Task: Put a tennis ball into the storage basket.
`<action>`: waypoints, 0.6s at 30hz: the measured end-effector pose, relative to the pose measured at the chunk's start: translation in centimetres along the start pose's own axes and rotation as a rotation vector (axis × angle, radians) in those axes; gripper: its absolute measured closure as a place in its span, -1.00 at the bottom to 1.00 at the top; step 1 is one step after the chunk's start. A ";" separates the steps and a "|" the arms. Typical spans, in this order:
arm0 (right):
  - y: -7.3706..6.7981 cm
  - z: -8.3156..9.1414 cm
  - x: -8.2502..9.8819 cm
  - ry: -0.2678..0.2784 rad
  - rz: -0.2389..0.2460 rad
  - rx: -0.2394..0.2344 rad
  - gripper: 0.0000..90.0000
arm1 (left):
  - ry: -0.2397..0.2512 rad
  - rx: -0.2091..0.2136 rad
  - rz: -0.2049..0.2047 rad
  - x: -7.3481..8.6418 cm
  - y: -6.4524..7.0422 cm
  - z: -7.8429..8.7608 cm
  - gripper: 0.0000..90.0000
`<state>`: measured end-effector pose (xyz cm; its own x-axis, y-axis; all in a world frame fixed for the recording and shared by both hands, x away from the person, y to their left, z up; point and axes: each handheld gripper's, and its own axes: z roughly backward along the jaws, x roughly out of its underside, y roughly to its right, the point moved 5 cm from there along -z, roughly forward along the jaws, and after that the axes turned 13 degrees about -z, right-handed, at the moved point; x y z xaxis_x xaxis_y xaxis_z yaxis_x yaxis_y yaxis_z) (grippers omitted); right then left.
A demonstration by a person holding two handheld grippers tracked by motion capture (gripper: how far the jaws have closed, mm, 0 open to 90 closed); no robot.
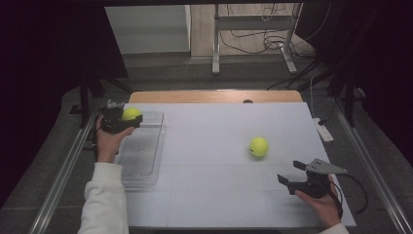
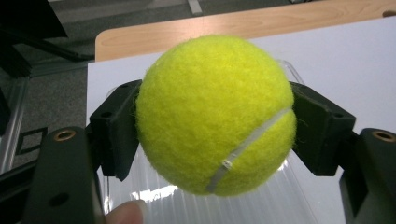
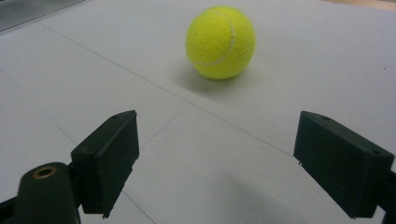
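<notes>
You've got fuzzy yellow felt tennis ball (image 2: 215,114), ribbed clear glossy plastic tray (image 1: 141,151), matt white tabletop sheet (image 1: 214,136), wood edge.

I am clamping a yellow tennis ball (image 2: 215,114) between my left gripper's (image 2: 215,130) two black jaws, holding it above a clear ribbed tray (image 2: 261,200) that is lying by the white table's (image 2: 345,60) far left corner.
</notes>
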<state>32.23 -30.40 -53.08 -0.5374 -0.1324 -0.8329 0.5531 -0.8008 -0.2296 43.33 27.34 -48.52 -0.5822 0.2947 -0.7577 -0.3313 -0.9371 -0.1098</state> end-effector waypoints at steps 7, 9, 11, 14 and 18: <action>0.0 0.0 0.0 0.000 -0.001 0.000 -0.68 | -0.041 0.001 -0.010 0.4 0.0 -0.7 -0.41; 0.0 0.0 0.0 0.000 -0.002 0.000 -0.68 | -0.056 0.004 -0.010 0.6 0.0 -1.0 -0.41; 0.0 0.0 0.0 -0.001 -0.003 0.000 -0.68 | -0.072 0.002 -0.017 0.7 0.0 -1.2 -0.41; 0.1 0.0 0.0 0.003 -0.002 0.002 -0.68 | -0.090 0.000 -0.024 0.9 0.0 -1.5 -0.41; 0.1 0.0 0.0 0.003 -0.004 0.000 -0.68 | -0.109 -0.001 -0.036 1.1 0.1 -1.8 -0.41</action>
<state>32.28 -30.48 -53.07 -0.5376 -0.1274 -0.8335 0.5509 -0.8014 -0.2329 43.98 27.28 -50.53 -0.6472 0.3465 -0.6790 -0.3524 -0.9258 -0.1366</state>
